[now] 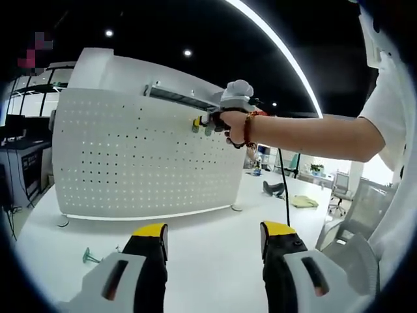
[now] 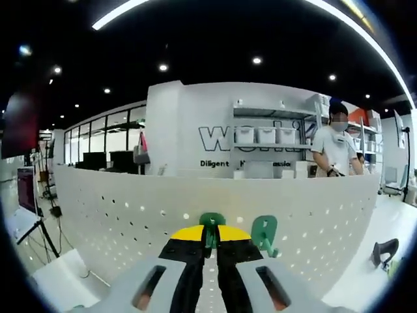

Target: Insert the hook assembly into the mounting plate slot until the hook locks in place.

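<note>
Green hook (image 1: 91, 255): spare, lying on white table (image 1: 215, 261), left of left gripper (image 1: 214, 240), jaws apart, empty. Pegboard mounting plate (image 2: 117, 215): upright, straight ahead. Right gripper (image 2: 210, 236): nearer, clamped on hook assembly (image 2: 211, 225) at board face; second green hook (image 2: 265, 235) mounted just right.

Left gripper (image 1: 213, 241): lower centre of left gripper view, yellow-tipped jaws spread wide, nothing between them.
Right gripper (image 2: 210, 236): bottom centre of right gripper view, jaws nearly together.
Right forearm (image 1: 306, 134): bare, extended from right edge toward centre.
</note>
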`<control>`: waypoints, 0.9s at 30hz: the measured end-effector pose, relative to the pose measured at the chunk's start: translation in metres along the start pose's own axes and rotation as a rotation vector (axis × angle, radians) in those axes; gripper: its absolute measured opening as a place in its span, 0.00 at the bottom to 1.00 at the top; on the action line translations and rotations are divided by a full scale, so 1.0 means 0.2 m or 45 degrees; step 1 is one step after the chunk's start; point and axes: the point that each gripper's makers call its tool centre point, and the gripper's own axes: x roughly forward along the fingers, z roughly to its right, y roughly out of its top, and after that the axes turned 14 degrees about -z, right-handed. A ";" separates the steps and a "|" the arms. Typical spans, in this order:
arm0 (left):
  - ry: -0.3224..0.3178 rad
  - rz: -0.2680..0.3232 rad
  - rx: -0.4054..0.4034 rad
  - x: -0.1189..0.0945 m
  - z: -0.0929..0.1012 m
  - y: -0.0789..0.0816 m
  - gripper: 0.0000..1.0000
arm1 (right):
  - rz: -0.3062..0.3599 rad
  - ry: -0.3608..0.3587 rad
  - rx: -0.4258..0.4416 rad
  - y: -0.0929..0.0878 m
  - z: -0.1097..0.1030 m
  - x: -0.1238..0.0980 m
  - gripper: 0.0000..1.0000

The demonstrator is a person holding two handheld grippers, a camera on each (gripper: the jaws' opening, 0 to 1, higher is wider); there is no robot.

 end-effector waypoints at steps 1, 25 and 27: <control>0.000 0.000 0.001 0.00 0.00 0.00 0.59 | 0.002 0.002 0.008 0.00 0.00 0.00 0.04; -0.008 -0.017 0.012 0.01 0.02 -0.01 0.58 | -0.047 0.095 -0.010 -0.09 -0.05 -0.06 0.19; -0.008 -0.023 0.013 0.01 0.02 -0.01 0.58 | -0.044 0.104 -0.020 -0.10 -0.05 -0.08 0.19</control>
